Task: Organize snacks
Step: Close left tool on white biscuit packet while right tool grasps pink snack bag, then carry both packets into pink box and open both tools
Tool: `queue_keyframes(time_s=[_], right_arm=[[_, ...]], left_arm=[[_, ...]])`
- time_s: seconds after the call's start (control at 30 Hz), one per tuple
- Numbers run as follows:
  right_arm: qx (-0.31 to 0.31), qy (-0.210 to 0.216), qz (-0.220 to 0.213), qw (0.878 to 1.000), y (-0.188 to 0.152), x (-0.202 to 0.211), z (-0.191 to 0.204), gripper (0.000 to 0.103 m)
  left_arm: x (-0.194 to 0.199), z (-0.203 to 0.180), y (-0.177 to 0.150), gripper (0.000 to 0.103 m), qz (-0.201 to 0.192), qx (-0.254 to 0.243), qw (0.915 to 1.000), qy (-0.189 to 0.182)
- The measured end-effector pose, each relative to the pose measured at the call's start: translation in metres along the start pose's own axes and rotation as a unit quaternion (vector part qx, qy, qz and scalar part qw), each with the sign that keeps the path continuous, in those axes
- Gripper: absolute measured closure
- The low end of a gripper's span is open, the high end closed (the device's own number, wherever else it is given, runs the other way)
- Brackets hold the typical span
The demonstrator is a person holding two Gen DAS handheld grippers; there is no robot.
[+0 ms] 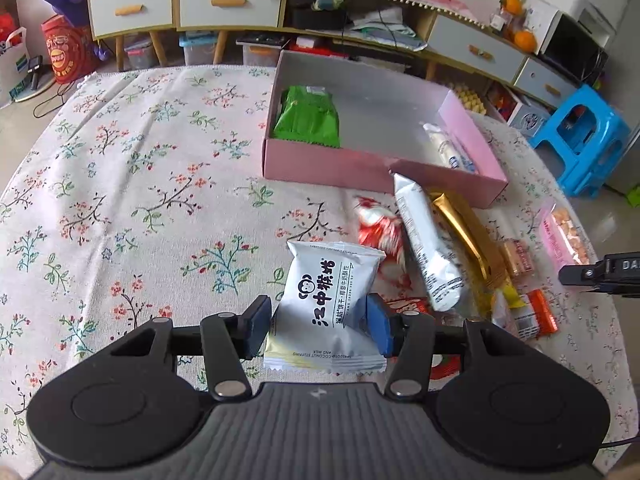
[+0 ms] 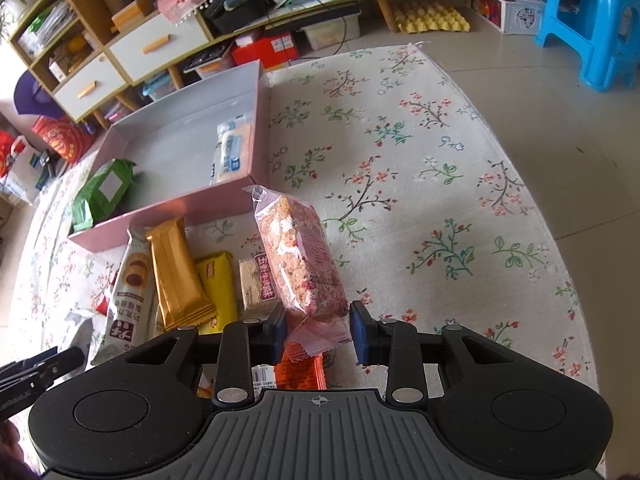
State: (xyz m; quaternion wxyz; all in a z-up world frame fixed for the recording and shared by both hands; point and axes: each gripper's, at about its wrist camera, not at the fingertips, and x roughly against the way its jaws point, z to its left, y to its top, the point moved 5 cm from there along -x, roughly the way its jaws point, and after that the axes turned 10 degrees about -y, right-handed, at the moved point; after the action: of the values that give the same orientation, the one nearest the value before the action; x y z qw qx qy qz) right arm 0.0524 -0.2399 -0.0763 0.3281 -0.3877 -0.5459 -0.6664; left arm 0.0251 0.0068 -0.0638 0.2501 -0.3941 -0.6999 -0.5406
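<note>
Snacks are held in both grippers above the floral cloth (image 1: 140, 168): a white biscuit pack (image 1: 326, 304) is pinched by the left gripper (image 1: 318, 326), a pink crisp bar (image 2: 300, 256) by the right gripper (image 2: 318, 330). The pink box (image 1: 360, 166) lies ahead of both, up and right of the left gripper, up and left of the right; the bar's long axis points away from its gripper. Wrappers under the right gripper are partly hidden.

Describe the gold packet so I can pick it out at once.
Find the pink box on the floral cloth. A row of snacks lies before its near wall; the gold packet is second from the left, between a white pastry pack and a yellow packet. It alone is metallic gold.
</note>
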Motion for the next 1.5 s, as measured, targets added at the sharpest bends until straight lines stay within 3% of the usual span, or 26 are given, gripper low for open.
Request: queue_keyframes(time_s=[0.17, 0.5, 0.77, 0.93, 1.17, 1.37, 1.5], right_arm=[[-0.011, -0.004, 0.001, 1.000, 0.001, 0.000, -0.004, 0.072], [-0.029, -0.007, 0.004, 1.000, 0.006, -0.001, -0.009, 0.072], [-0.102, -0.010, -0.009, 0.995, 0.039, -0.002, -0.036, 0.072], [-0.119, -0.043, -0.011, 0.992, 0.062, -0.016, -0.040, 0.072], [-0.122, -0.028, -0.013, 0.992, 0.085, -0.032, -0.006, 0.072], [-0.074, 0.023, -0.026, 0.997, 0.093, -0.026, 0.049, 0.072], [-0.044, 0.062, -0.031, 0.997, 0.093, -0.027, 0.077, 0.072]], left_arm=[[0.009, 0.004, 0.008, 0.055, -0.016, 0.008, 0.9998, -0.007], [0.020, 0.028, 0.032, 0.055, -0.054, 0.028, 0.9980, 0.018], [0.029, 0.052, 0.079, 0.055, -0.112, 0.048, 0.9915, 0.045], [0.014, 0.041, 0.098, 0.055, -0.122, 0.051, 0.9907, 0.034], [-0.024, -0.004, 0.114, 0.055, -0.116, 0.007, 0.9932, 0.008], [-0.054, -0.029, 0.121, 0.055, -0.101, -0.021, 0.9947, -0.005], [-0.066, -0.029, 0.123, 0.053, -0.091, -0.036, 0.9951, 0.006]])
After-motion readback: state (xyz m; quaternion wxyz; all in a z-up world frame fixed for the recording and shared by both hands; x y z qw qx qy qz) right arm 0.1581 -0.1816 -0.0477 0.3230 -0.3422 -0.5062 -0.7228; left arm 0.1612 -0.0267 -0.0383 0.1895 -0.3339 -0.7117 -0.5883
